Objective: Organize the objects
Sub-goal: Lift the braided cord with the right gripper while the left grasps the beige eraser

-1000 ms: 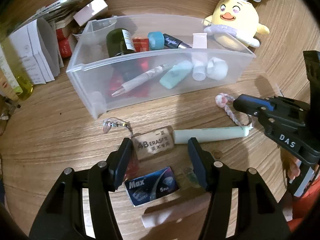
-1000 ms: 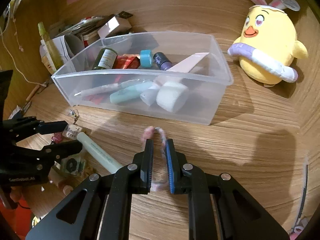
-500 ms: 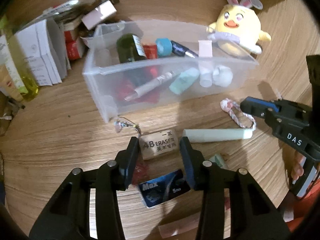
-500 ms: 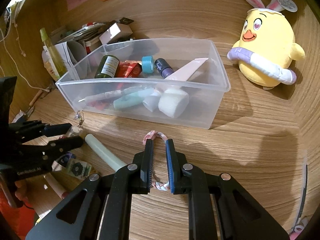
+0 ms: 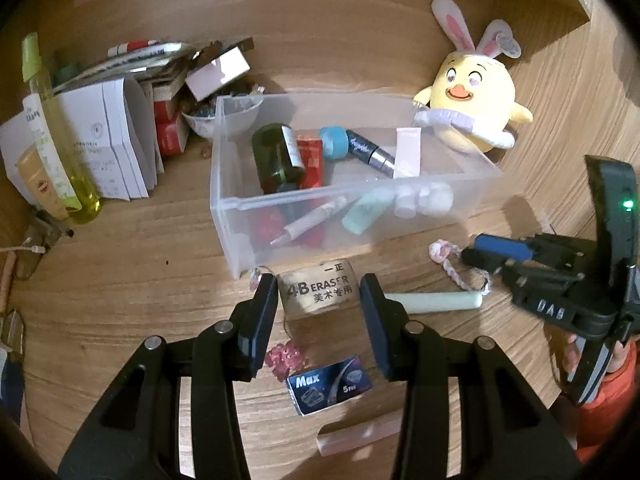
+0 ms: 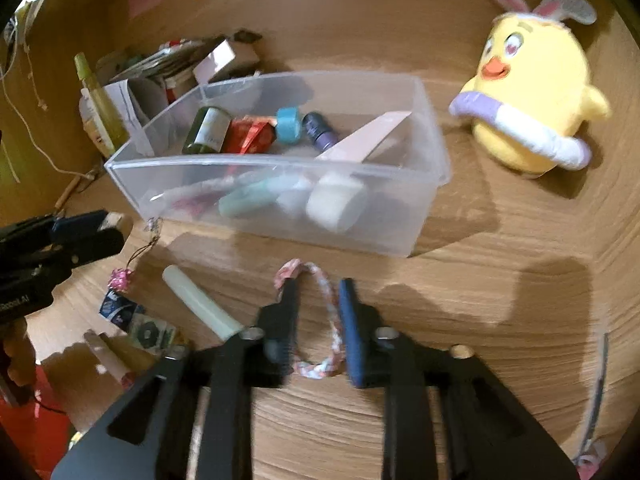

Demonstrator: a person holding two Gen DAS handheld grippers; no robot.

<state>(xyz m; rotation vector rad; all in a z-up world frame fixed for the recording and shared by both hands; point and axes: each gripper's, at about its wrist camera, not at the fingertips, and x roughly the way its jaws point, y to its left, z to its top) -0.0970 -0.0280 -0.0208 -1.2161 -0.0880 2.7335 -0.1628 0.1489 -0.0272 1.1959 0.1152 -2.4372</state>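
The left gripper (image 5: pixel 318 312) now clamps the 4B eraser (image 5: pixel 317 292), lifted clear of the wooden desk (image 5: pixel 120 288), its bead charm (image 5: pixel 285 356) dangling below. The right gripper (image 6: pixel 318 316) has just been opening, freeing the braided bracelet (image 6: pixel 320 320), which lies between its jaws.

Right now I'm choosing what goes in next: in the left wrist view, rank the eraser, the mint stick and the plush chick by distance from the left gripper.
1. Eraser: between the left gripper fingers.
2. Mint stick: just right, on the desk.
3. Plush chick: far right, behind the bin.

Left claw (image 5: pixel 319 312) gripping; right claw (image 6: pixel 318 322) parted.
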